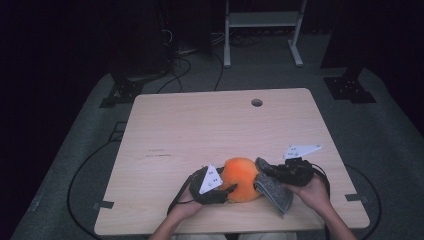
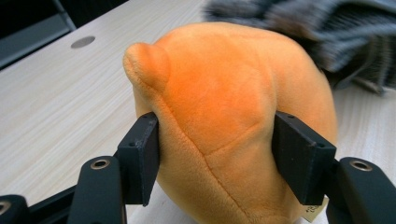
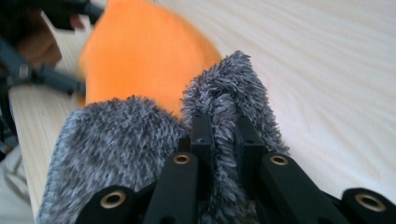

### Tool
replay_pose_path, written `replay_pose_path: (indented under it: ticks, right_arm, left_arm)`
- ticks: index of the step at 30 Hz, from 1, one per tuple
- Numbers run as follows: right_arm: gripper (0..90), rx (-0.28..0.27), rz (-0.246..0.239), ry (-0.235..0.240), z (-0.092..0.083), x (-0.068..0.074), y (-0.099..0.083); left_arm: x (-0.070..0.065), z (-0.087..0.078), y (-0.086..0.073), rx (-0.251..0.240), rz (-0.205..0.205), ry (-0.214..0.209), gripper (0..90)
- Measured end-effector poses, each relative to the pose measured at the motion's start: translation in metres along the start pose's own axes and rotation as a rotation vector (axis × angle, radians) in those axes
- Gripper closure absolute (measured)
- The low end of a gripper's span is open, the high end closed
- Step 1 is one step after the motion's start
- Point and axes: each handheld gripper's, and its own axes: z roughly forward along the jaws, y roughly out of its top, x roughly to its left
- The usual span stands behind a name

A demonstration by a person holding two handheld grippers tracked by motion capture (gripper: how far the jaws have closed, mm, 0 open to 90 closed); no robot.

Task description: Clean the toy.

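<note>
Near the table's (image 1: 165,125) six-o'clock edge, one orange plush toy (image 1: 241,178) sits squeezed between the left gripper's (image 1: 226,191) jaws, while the right gripper (image 1: 264,173), at its three o'clock, clenches one grey fuzzy cloth (image 1: 275,192) touching the toy's side.

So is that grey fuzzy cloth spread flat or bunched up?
Bunched: the grey fuzzy cloth is pinched into a raised fold by the right hand-held gripper, the rest drooping beside it.

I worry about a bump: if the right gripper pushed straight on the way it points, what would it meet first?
Probably the orange plush toy. The right gripper, shut on a grey fuzzy cloth, points toward it, with the cloth's edge leading; the gap is hard to judge.
</note>
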Motion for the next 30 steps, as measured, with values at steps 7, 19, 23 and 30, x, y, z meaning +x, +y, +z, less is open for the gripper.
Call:
replay_pose_path:
  ticks: [7, 19, 23, 30]
  right_arm:
    - [80.7, -0.052, -0.089, 0.047, -0.007, 0.027, 0.006]
    - [80.5, -0.069, -0.094, -0.047, 0.015, 0.008, 0.009]
    - [80.4, -0.079, -0.077, -0.07, 0.016, 0.003, 0.005]
    - [80.5, -0.162, -0.201, 0.027, 0.002, 0.039, 0.007]
  left_arm:
    - [0.007, 0.005, 0.0, 0.007, -0.058, 0.014, 35.9]
    - [0.023, -0.011, 0.0, -0.063, -0.108, -0.161, 29.9]
    - [0.021, -0.009, 0.0, -0.043, -0.103, -0.113, 39.7]
    - [0.021, -0.005, -0.002, -0.005, -0.114, -0.053, 44.5]
